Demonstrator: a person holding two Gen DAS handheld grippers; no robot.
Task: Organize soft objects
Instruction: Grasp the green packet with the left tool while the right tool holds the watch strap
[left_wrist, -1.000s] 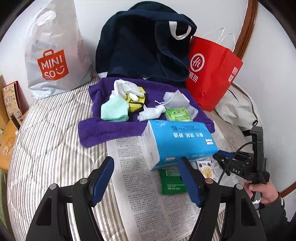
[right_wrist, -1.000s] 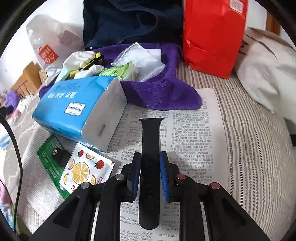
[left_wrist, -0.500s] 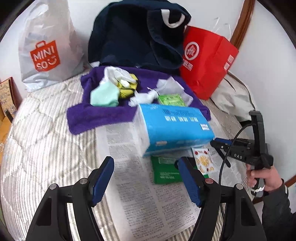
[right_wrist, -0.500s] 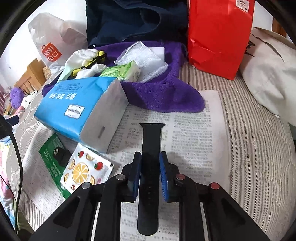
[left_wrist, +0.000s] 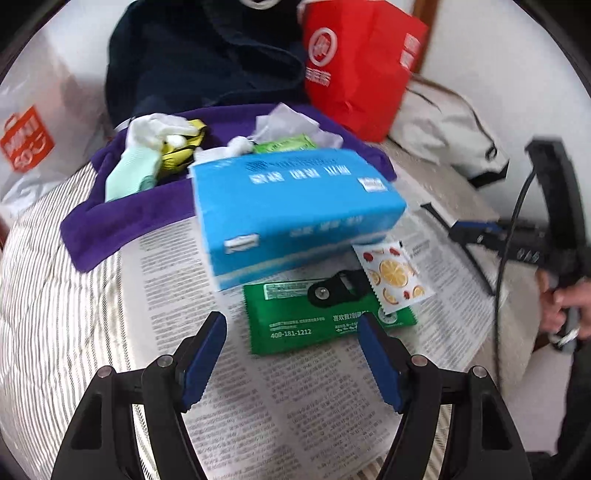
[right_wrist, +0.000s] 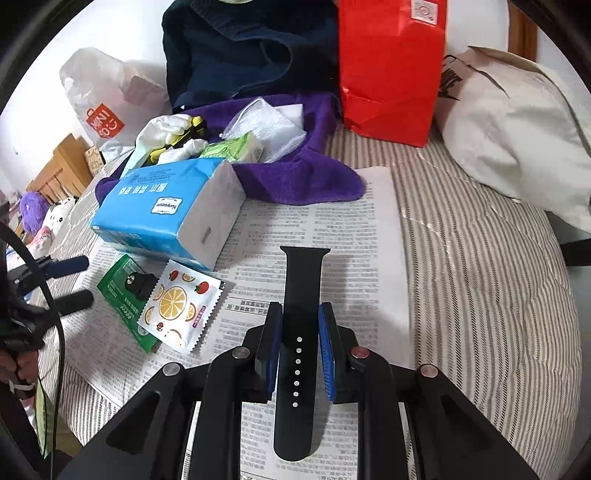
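We are working on a bed (right_wrist: 498, 280) with a striped mattress cover, and a sheet of newspaper (right_wrist: 354, 229) is spread across it, likely to give the small things a flat, clean patch to lie on. Behind it a dark navy garment (left_wrist: 207, 59) is heaped against the wall between a white shopping bag (left_wrist: 33, 140) and a red paper bag (right_wrist: 391, 70), which stand upright as possible receptacles; which is meant for what we cannot tell. A purple towel (right_wrist: 295, 177) lies in front of them and carries the smaller soft things bunched together: pale gloves, a mint cloth (left_wrist: 133, 173), a clear plastic pouch (right_wrist: 266, 129) and a small green tissue pack (right_wrist: 236, 147).

The blue tissue pack (left_wrist: 295, 206) rests half on the towel's edge, half on the newspaper. Just before it lie a green sachet (left_wrist: 325, 317) and a fruit-printed sachet (right_wrist: 181, 310), the printed one overlapping the green, with a short black strap piece on top of the green.

Our left tongs (left_wrist: 291, 358) are spread wide and empty, hovering over the newspaper with the green sachet near between their tips, so that looks like the next pick. Our right tongs (right_wrist: 299, 350) are pressed onto a black watch strap (right_wrist: 299, 295), pinching it at its middle so both ends hang free over the paper.
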